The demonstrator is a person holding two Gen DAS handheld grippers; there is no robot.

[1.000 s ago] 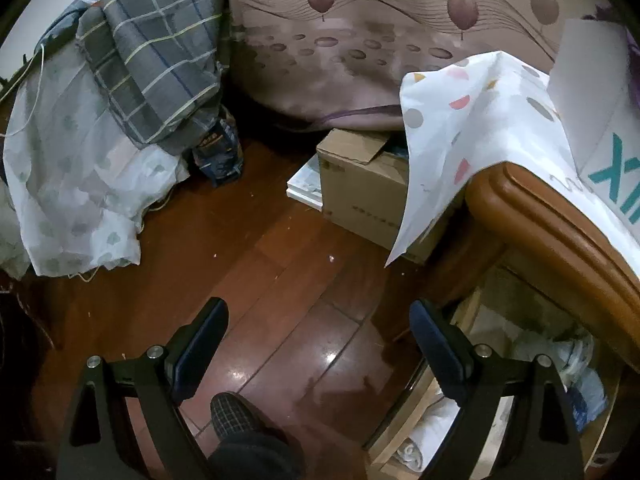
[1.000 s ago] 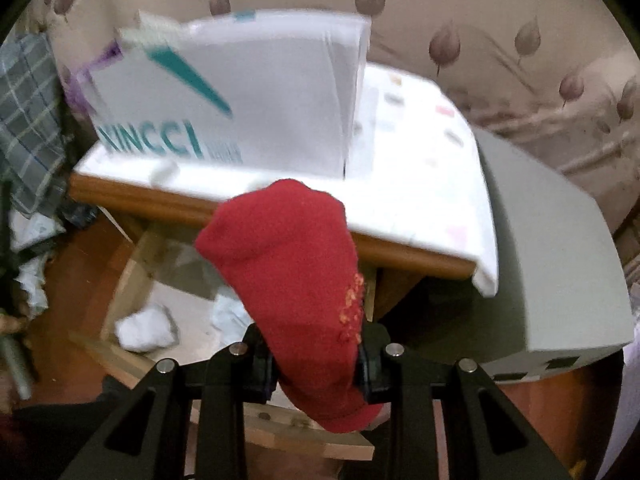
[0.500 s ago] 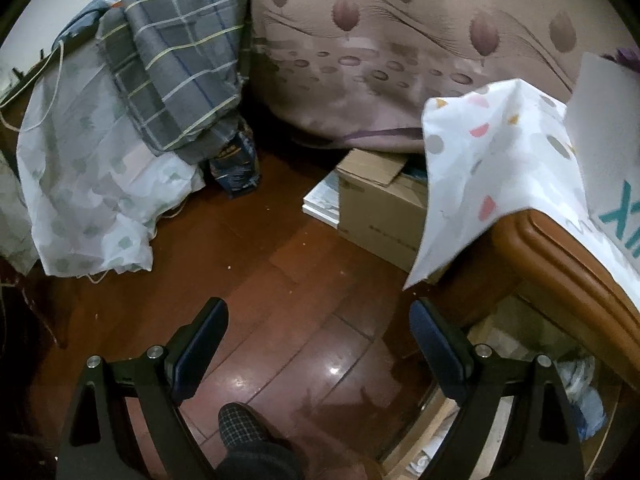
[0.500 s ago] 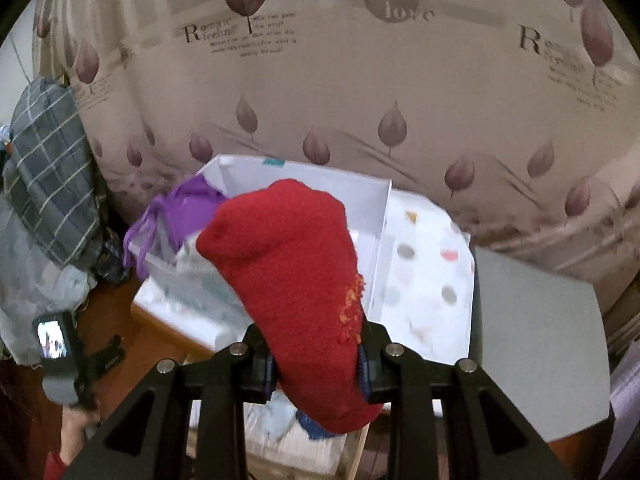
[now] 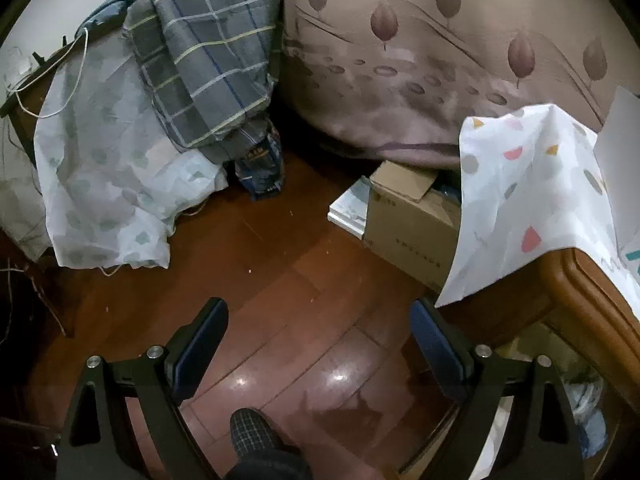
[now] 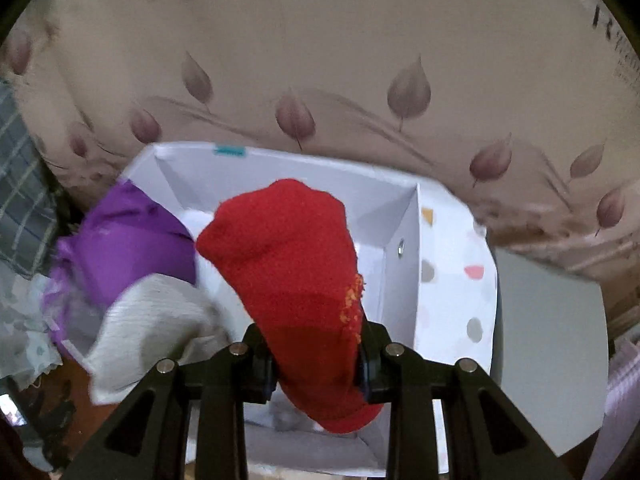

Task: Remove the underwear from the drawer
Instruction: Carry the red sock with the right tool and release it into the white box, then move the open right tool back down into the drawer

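My right gripper is shut on a red sock-like garment, which stands up between its pads. It hangs above an open white box that stands on the spotted cloth of the bedside cabinet. A purple garment and a pale ribbed one hang over the box's left side. My left gripper is open over the wooden floor, holding nothing. The open drawer, with pale clothes in it, shows at the lower right of the left wrist view under the cabinet's wooden edge.
A cardboard box and flat white packs sit on the floor against the leaf-patterned bedspread. A checked blanket and a pale sheet hang at left. A slippered foot is below my left gripper. A grey unit stands right of the cabinet.
My right gripper has risen from in front of the open drawer to above the white box, still gripping the red garment. The left gripper has drifted away, so the drawer slid toward the frame's edge.
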